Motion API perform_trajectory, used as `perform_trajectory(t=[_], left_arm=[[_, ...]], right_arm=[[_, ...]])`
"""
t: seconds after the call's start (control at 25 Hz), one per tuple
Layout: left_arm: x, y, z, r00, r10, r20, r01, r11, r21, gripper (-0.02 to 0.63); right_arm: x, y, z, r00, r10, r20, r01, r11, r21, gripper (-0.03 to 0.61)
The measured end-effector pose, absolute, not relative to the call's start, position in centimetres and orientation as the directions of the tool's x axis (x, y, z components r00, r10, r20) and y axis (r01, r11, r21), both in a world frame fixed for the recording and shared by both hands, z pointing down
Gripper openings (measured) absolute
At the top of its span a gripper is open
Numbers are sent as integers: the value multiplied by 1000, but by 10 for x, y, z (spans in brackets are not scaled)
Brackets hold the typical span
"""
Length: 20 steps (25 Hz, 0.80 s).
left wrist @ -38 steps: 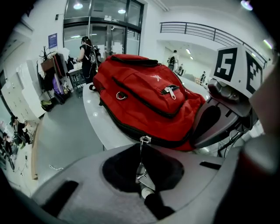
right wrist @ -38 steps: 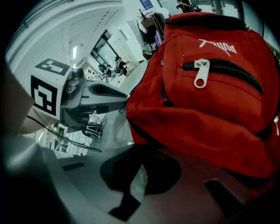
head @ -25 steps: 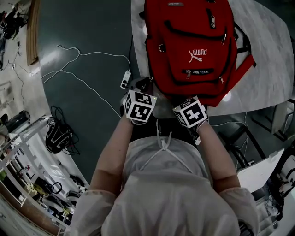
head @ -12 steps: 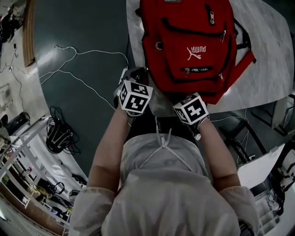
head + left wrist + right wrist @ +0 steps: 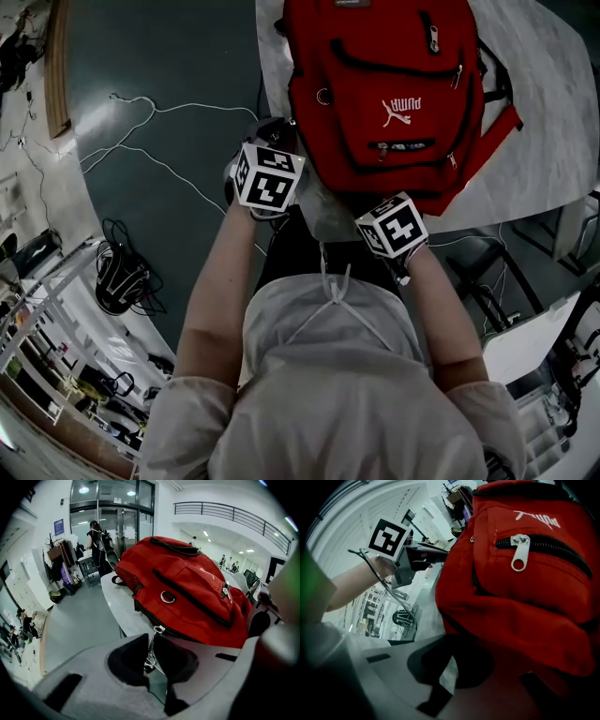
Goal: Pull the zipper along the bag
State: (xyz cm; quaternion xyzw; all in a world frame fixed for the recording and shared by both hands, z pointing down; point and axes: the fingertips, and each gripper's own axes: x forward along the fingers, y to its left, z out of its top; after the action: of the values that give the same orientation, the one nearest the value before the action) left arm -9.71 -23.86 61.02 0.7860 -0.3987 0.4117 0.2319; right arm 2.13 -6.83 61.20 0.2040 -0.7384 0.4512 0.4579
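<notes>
**Partner:** Where's the bag?

**Me:** The red backpack [image 5: 384,94] lies flat on the table [image 5: 553,103], at twelve o'clock from me. My left gripper [image 5: 152,641] is at its eight o'clock corner. My right gripper [image 5: 453,656] is at its six o'clock edge.

**Partner:** What are you holding?

**Me:** On the left, the zipper pull [image 5: 150,659]. It stands between the pads, which sit narrow and touch it on both sides, though those jaws have just been opening a little. On the right the jaws are nearly together and look pinched on the bag's lower edge to anchor it.

**Partner:** What worries you?

**Me:** The slackened left grip. The tab is thin, smooth metal, and I reckon one firm tug toward nine o'clock could slide it out. The slider [image 5: 158,630] also sits at a bend in the track, so pulling off the line of the teeth may jam it. And if my right pinch gives, the whole bag drags toward the table's edge instead of unzipping.
</notes>
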Motion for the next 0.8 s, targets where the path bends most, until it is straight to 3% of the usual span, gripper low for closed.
perform_trajectory(t=[0.8], left_arm=[[-99, -303, 605, 331, -434, 838, -767, -641, -29, 43]], right_arm=[[20, -69, 613, -502, 150, 852, -718, 476, -507, 26]])
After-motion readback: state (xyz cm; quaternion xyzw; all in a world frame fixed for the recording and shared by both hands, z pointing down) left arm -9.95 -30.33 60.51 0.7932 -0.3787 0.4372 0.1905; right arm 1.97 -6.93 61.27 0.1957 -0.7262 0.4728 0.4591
